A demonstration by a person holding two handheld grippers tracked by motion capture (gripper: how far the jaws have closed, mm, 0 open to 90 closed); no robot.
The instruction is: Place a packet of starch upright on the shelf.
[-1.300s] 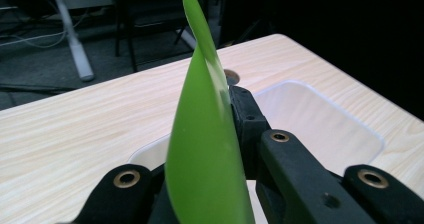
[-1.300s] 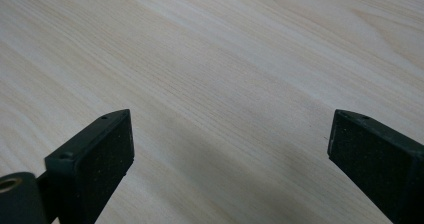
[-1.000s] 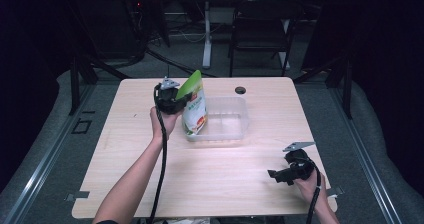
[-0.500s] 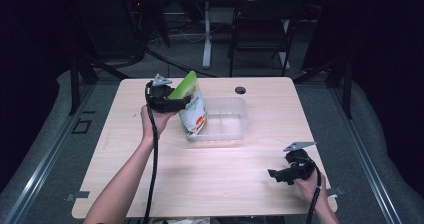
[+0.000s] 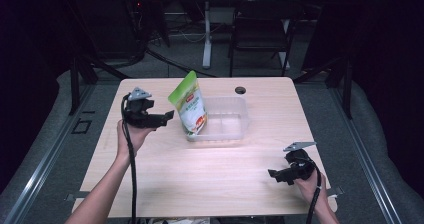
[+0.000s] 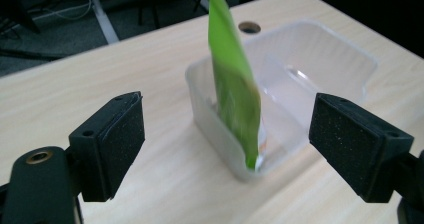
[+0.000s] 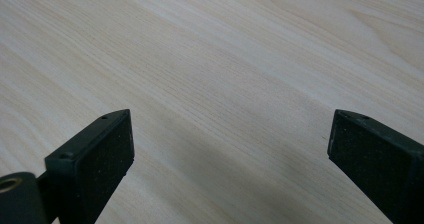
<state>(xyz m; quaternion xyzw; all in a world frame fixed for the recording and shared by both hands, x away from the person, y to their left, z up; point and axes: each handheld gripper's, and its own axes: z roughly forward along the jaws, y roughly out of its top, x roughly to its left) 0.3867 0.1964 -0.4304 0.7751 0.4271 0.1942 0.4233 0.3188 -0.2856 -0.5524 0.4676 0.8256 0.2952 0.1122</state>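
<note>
- At the left of the pale wooden table (image 5: 165,179): left gripper (image 5: 165,118) held above the tabletop in a hand, black jaws spread wide, nothing between them, aimed at the pouch just to its right.
- Just right of that, toward the far middle: green printed stand-up foil pouch (image 5: 190,106) standing in the left end of the clear shallow rectangular plastic container (image 5: 235,121), leaning slightly to the left, its top well above the rim.
- From the left gripper view: same pouch (image 6: 235,89) seen edge-on, thin and flat, bottom edge tucked against the near wall of the container (image 6: 340,54); rest of the tub bare.
- Handling, as a guess: probably light, soft-walled and slick, likely to buckle or tip if squeezed low; best taken across the flat sealed top edge, pads on the two broad faces.
- Container likely light too, liable to slide or lift with the pouch.
- Far edge, right of the pouch: small dark round hole (image 5: 240,90) in the tabletop.
- At the near right: right gripper (image 5: 281,175) low over bare wood, jaws wide apart, holding nothing.
</note>
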